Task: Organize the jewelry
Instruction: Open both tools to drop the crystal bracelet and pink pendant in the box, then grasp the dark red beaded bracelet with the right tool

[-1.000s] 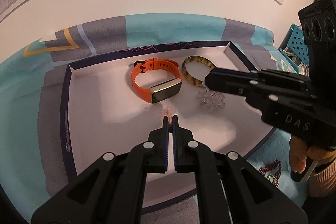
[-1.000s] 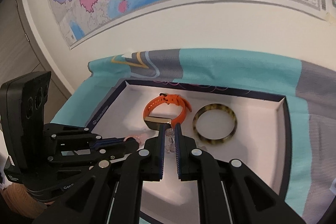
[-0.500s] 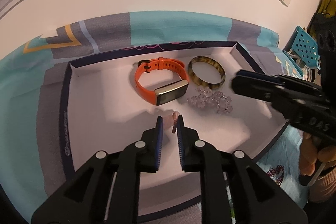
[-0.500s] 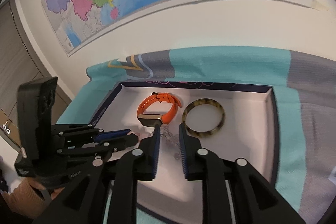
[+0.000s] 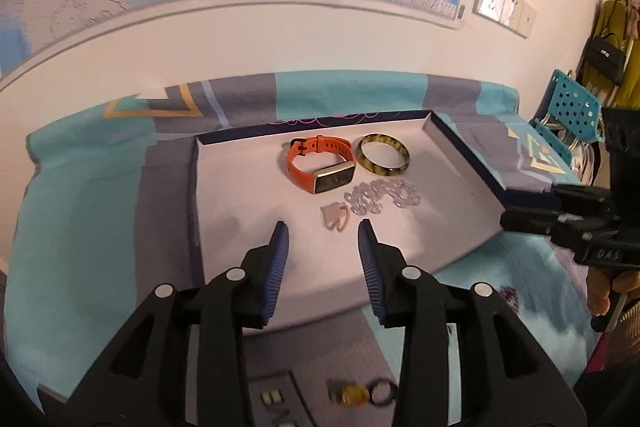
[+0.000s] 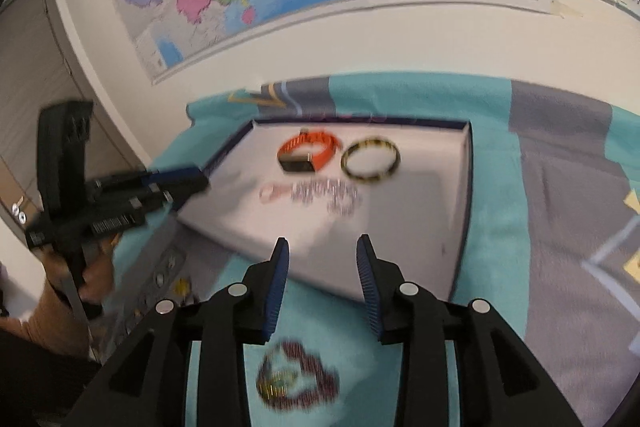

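Tray: the white-lined tray point(image 5: 224, 195) with dark blue walls fills the middle of the left wrist view and sits on a teal and grey cloth point(image 5: 80, 195).
Jewelry in the tray: an orange watch band point(image 5: 320, 165) and a tortoiseshell bangle point(image 5: 383, 157) lie side by side toward the upper centre; just below them a clear bead bracelet point(image 5: 380, 195) is spread out, with a small pink piece point(image 5: 335, 218) at its left end.
Jewelry outside the tray: a dark red bead string point(image 6: 296, 381) lies on the cloth at the bottom centre of the right wrist view, blurred; a small yellow item point(image 5: 348, 393) shows at the bottom edge of the left wrist view, too blurred to name.
Left gripper point(image 5: 322, 233): jaws spread wide, nothing between them, hovering over the tray's near part just below the pink piece.
Right gripper point(image 6: 320, 251): jaws spread wide and empty, above the tray's near edge, with the red string underneath.
Step in hand: judged, both claws are between items, with four pieces laid in the tray.
Next move: probably the right claw dips to the red string and pinches across several strands, since a loose string slips easily.
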Available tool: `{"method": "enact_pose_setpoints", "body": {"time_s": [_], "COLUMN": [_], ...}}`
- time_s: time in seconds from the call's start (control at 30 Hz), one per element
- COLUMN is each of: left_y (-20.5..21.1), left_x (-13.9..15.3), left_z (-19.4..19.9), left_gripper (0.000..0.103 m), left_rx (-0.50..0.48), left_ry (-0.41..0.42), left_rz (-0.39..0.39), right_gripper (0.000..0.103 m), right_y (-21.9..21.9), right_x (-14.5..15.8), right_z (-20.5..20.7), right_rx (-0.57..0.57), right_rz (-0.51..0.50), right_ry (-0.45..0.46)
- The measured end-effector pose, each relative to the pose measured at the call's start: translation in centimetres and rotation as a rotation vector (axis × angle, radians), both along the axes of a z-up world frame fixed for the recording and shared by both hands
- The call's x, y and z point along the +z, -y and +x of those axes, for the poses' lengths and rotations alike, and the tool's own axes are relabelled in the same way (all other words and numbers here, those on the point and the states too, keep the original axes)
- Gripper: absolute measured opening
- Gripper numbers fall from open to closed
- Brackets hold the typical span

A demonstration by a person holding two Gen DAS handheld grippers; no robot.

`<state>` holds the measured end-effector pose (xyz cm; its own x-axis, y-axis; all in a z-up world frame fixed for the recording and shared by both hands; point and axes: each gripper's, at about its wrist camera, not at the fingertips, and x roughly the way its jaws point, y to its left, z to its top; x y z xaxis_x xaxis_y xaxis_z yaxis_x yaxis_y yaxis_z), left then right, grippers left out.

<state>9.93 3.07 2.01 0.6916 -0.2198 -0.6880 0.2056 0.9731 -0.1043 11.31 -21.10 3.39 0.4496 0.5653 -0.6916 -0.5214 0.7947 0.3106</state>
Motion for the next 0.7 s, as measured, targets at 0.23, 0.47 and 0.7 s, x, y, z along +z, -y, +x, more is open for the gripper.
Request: {"method": "enact_pose_setpoints", "body": {"time_s": [0.23, 0.47, 0.7], "left_y": [0.0, 0.5, 0.8], "left_x": [-0.3, -1.4, -2.0], "left_z": [-3.8, -6.1, -7.5], "left_gripper": [0.042, 0.048, 0.049], "left_rx": [-0.003, -0.025, -0.042], "left_ry": [0.015, -0.007, -0.02], "left_rz": [0.004, -0.003, -0.009], "right_gripper": [0.033, 0.033, 0.025], "right_y": [0.9, 1.4, 1.1], "right_x": [-2.3, -3.6, -4.1], "right_z": [-3.8, -5.4, -5.9], "right_rx": [0.024, 0.009, 0.015], "right_rz": [-0.078, -0.084, -0.084], "right_ry": [-0.048, -0.083, -0.093]}}
